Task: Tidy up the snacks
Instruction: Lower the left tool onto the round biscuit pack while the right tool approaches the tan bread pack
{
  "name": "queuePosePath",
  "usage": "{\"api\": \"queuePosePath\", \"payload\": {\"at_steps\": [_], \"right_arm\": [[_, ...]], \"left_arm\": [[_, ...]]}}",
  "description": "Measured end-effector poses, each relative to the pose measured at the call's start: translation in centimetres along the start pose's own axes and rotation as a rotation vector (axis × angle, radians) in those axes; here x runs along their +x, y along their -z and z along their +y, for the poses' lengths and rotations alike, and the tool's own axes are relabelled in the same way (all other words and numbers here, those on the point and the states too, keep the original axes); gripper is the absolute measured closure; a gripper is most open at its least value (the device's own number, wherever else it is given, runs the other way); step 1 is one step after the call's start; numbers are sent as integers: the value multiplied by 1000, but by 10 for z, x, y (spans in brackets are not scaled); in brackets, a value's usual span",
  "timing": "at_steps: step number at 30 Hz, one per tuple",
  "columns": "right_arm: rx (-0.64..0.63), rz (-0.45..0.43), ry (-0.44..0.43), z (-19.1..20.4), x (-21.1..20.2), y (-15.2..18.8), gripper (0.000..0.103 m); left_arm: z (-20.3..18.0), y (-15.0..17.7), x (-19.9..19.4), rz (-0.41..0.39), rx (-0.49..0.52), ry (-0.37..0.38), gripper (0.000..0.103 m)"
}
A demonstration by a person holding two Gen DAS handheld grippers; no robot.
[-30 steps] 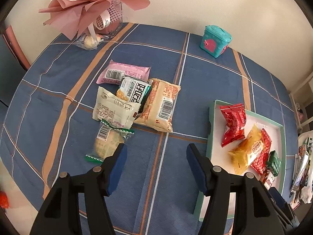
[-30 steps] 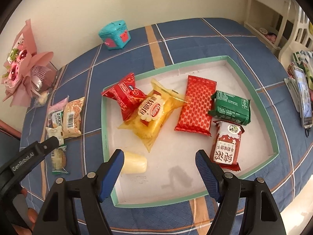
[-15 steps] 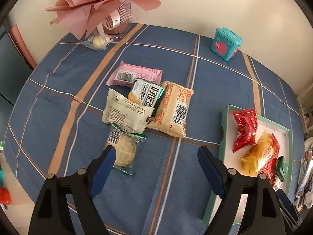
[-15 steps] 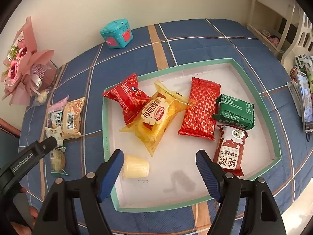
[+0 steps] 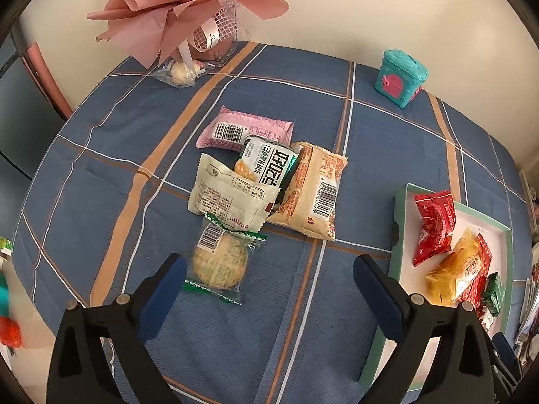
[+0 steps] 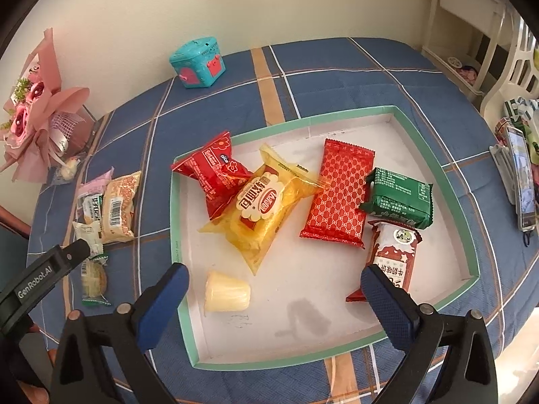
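Note:
A green-rimmed white tray (image 6: 468, 222) holds several snack packs: a red candy-style pack (image 6: 212, 175), a yellow pack (image 6: 266, 202), a red patterned bar (image 6: 340, 195), a green pack (image 6: 397, 198), a maroon pack (image 6: 394, 262) and a pale jelly cup (image 6: 227, 293). My right gripper (image 6: 273, 306) hovers over the tray's near side, its jaws opening wide and nothing between them. A heap of loose packs lies on the cloth: a round cookie (image 5: 219, 262), a cream pack (image 5: 232, 198), a tan pack (image 5: 313, 192), a pink pack (image 5: 242, 129). My left gripper (image 5: 269, 296) hangs above the cloth just right of the cookie, jaws opening, empty.
A pink wrapped bouquet (image 5: 175, 10) stands at the table's far left with a small wrapped sweet (image 5: 178, 70) below it. A teal toy box (image 5: 401, 77) sits near the wall. A phone (image 6: 520, 181) and a white chair (image 6: 498, 50) are off the table's right edge.
Both grippers' jaws have spread much wider. The left view has shifted so the cookie and snack heap sit further right and lower; the tray view is almost unchanged.

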State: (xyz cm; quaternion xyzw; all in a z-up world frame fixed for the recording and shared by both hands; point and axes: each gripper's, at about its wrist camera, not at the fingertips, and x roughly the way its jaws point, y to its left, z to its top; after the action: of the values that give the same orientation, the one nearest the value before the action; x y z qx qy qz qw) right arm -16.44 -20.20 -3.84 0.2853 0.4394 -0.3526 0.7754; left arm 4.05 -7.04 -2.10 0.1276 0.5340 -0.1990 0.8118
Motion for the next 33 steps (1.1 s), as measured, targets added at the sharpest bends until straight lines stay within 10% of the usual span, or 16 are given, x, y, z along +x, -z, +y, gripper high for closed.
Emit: {"api": "queuePosePath", "payload": {"at_steps": [33], "right_arm": [[-150,47,-181,110,34,21,0]], "left_arm": [[107,-9,31,48,-264,-9,4]]}}
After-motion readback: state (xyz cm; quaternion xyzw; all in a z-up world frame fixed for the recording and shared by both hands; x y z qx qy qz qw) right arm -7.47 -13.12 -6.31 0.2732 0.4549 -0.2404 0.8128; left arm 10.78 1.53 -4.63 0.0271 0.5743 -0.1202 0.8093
